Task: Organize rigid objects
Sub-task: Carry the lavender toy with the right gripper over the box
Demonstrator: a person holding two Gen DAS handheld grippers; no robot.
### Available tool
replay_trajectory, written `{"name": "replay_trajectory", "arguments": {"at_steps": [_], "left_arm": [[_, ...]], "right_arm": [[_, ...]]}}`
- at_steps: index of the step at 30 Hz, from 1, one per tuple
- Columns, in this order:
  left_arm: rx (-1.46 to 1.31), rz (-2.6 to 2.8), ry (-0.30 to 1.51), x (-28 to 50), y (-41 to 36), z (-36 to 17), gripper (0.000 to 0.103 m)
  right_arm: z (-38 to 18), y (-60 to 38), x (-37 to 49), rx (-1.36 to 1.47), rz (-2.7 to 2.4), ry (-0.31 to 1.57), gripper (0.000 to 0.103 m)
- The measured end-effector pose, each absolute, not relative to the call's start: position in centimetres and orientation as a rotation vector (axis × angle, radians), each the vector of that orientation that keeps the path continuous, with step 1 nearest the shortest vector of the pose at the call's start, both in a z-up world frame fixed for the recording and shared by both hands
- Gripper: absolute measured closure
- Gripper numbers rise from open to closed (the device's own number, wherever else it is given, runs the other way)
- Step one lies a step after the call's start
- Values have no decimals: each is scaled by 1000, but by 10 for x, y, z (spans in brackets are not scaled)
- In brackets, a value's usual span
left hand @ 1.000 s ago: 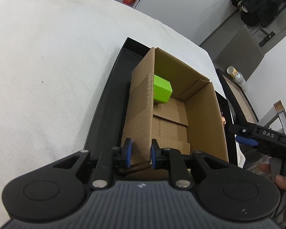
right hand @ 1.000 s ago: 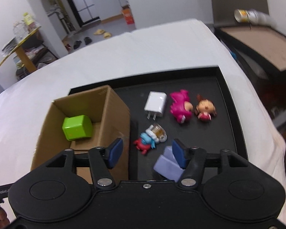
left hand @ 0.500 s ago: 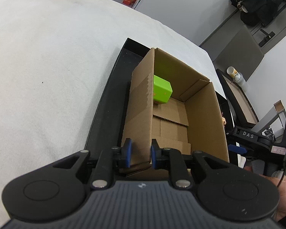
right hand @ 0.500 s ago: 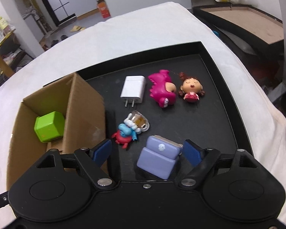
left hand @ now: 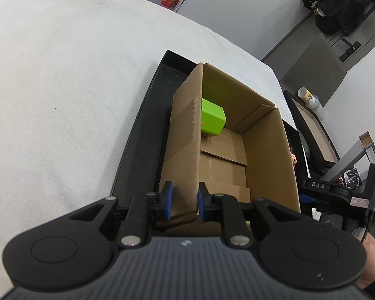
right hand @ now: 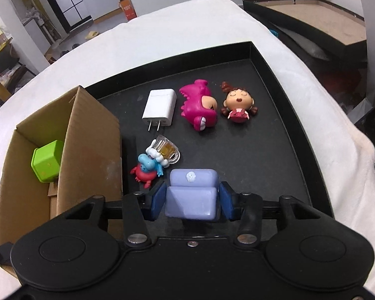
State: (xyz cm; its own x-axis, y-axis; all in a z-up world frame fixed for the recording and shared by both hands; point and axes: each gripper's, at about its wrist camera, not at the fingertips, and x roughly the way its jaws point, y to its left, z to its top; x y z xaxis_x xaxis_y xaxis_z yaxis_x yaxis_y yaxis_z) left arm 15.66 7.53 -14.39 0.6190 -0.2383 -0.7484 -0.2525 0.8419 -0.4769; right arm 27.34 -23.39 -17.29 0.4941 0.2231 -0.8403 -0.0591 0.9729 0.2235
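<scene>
My left gripper is shut on the near-left wall of the open cardboard box, which stands on the black tray. A green cube lies inside the box at its far left; it also shows in the right wrist view. My right gripper has its pads on both sides of a lavender block on the tray and is shut on it. The box stands to the left of it.
On the tray lie a white charger, a pink monster toy, a small doll, a clear mug charm and a blue-red crab figure. White cloth covers the table. The right gripper's body is beside the box.
My right gripper has moved forward and lower over the lavender block and closed its fingers onto it. The left gripper and the box have not moved.
</scene>
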Motion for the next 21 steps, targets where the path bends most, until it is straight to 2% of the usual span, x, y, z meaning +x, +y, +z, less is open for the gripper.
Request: {"name": "replay_trajectory", "arguments": {"at_steps": [21], "left_arm": [[-609,8,918,156,78,-144,84]], "right_arm": [[-87,-220,271,160,259,883,58]]}}
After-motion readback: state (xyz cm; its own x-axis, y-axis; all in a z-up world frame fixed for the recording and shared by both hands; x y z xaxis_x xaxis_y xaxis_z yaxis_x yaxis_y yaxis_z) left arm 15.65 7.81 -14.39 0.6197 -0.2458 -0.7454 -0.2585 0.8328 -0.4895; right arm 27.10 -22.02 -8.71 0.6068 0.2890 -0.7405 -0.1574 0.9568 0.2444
